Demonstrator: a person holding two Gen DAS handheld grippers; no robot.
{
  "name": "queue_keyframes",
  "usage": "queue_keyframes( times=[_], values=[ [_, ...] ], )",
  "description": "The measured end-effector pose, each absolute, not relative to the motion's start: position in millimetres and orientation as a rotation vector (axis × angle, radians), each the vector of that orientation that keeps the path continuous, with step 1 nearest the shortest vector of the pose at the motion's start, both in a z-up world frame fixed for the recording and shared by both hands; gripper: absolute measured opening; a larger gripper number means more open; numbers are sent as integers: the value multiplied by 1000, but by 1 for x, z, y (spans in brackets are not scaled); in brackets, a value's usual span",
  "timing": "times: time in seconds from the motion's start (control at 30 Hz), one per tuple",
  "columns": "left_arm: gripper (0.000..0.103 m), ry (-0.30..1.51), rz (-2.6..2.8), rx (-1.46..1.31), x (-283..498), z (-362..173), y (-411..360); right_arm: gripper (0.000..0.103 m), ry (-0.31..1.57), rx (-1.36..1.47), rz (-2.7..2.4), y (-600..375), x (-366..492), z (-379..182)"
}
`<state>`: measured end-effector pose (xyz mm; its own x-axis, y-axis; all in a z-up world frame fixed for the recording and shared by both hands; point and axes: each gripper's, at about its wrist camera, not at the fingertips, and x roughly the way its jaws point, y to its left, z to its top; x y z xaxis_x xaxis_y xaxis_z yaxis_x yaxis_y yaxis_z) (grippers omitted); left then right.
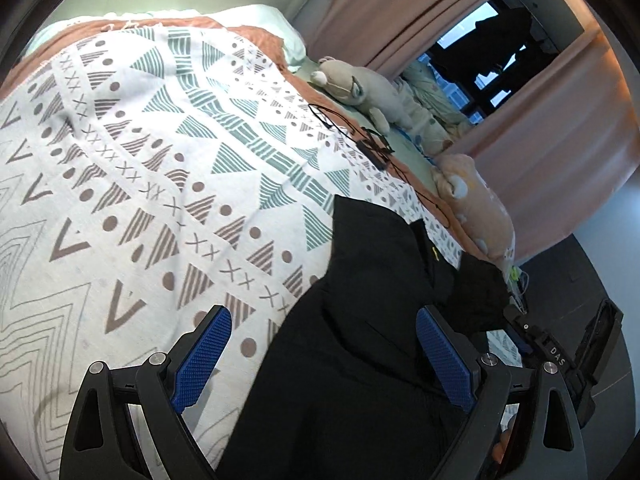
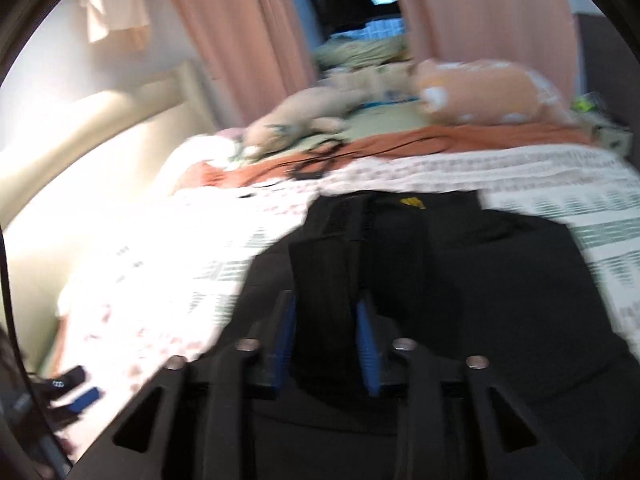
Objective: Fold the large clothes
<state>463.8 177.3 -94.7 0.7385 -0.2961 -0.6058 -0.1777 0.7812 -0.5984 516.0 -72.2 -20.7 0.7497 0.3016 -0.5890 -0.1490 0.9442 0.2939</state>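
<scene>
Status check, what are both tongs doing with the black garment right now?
Left tongs open, hovering over black garment. Right tongs shut on a fold of it. Garment on patterned bedspread. Black cable and plush toys beyond, apart.

The left gripper (image 1: 324,344) hangs over the bed with its blue pads (image 1: 202,356) spread wide, nothing between them. A black garment (image 1: 360,320) lies rumpled on the patterned blanket (image 1: 140,152), passing under the right-hand pad; a small yellow mark (image 1: 435,253) shows near its upper folds. The right gripper (image 1: 560,352) sits at the lower right edge, beside the garment; its jaws cannot be made out. Along the far side of the bed lie a grey plush (image 1: 360,88) and an orange plush (image 1: 476,204), with a black cable (image 1: 360,136) on the blanket between them. Pink curtains (image 1: 400,8) hang behind
</scene>
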Motion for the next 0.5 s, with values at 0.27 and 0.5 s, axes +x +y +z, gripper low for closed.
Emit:
queue_keyframes(
  times=[0.27, 0.5],
  values=[
    [94, 766, 60, -690, 464, -104, 192, 70, 760, 254, 220, -85, 514, -44],
    [96, 787, 62, -660, 466, -94, 162, 70, 774, 335, 143, -137, 492, -38]
  ],
)
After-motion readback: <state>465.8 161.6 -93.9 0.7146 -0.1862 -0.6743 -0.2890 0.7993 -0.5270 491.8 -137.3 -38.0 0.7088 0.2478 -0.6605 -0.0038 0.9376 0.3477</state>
